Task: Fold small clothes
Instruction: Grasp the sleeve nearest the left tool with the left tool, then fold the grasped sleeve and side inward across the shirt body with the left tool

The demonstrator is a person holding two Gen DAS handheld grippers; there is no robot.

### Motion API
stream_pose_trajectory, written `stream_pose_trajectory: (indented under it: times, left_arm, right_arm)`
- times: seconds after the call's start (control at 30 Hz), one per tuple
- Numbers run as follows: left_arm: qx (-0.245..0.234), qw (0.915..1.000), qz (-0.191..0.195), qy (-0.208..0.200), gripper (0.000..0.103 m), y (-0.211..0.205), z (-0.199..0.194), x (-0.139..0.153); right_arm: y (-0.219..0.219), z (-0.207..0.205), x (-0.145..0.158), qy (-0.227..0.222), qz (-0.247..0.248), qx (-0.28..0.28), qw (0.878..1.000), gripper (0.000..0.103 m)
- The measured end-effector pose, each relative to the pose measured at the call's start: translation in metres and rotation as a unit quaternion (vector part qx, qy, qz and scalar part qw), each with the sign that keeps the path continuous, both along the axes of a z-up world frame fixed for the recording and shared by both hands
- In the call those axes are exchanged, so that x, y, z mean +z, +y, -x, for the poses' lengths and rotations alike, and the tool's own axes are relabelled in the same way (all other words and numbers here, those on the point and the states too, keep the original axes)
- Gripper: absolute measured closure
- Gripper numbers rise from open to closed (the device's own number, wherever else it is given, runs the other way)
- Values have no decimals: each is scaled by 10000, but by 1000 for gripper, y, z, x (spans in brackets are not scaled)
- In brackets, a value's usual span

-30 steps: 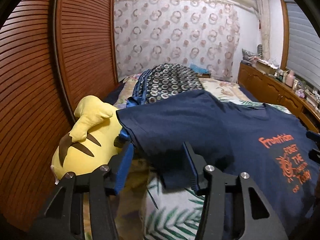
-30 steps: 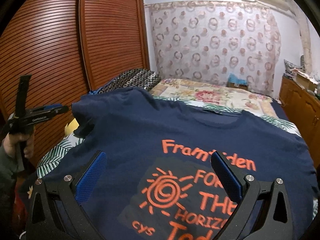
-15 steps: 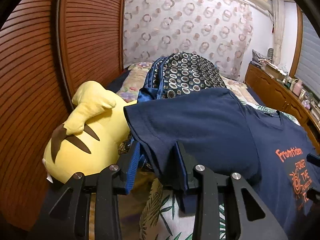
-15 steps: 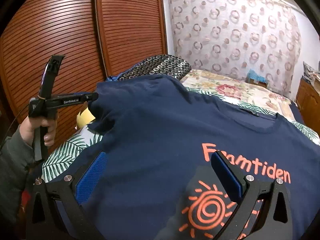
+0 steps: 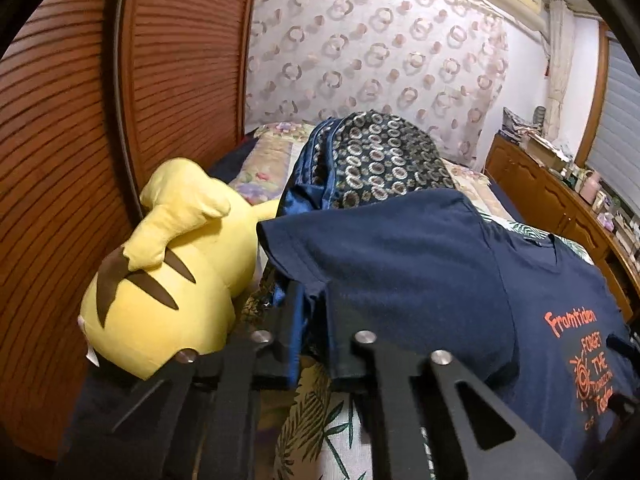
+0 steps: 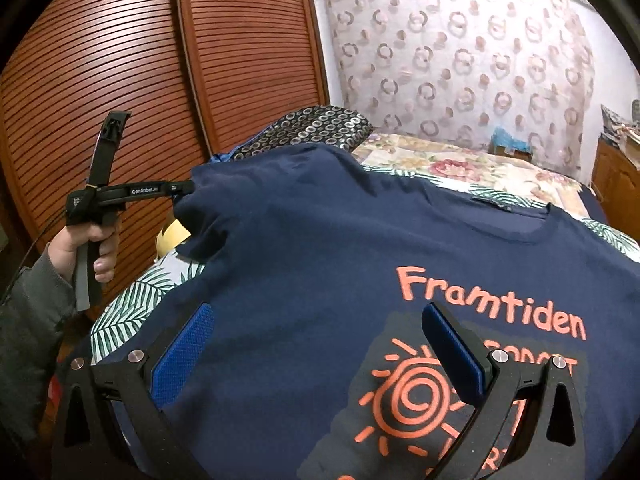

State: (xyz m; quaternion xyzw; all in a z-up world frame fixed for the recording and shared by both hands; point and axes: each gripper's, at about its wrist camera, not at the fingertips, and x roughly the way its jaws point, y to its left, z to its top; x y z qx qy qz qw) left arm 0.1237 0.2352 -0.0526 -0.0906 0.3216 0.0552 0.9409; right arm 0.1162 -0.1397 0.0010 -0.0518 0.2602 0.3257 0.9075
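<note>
The navy cotton T-shirt with orange print (image 6: 320, 280) lies face up across the leaf-patterned bedspread (image 6: 132, 300). The left gripper (image 5: 310, 320) is closing its fingers on the sleeve hem, likely to carry that sleeve inward for the first fold. The right gripper (image 6: 316, 344) hovers over the chest print, fingers spread and grasping nothing, probably ready to hold the cloth.

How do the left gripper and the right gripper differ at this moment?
The left gripper has its jaws closing on the sleeve of the navy T-shirt; the right gripper has wide open jaws with nothing pinched. The left one works at the shirt's edge beside the yellow plush toy; the right one hovers over the orange print. Both have blue pads.
</note>
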Motion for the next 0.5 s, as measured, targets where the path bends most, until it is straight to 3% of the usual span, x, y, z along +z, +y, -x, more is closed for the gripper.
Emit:
stream_pose_trajectory:
  times: [0.23, 0.5]
  left_arm:
    - [-43, 9988, -436, -204, 98, -12, 10, 18]
    - [-405, 9954, -553, -665, 99, -48, 14, 58]
  right_arm:
    - [-2, 5, 8, -115, -166, -51, 9998, 0]
    - [-9, 10, 9, -132, -318, -192, 9992, 0]
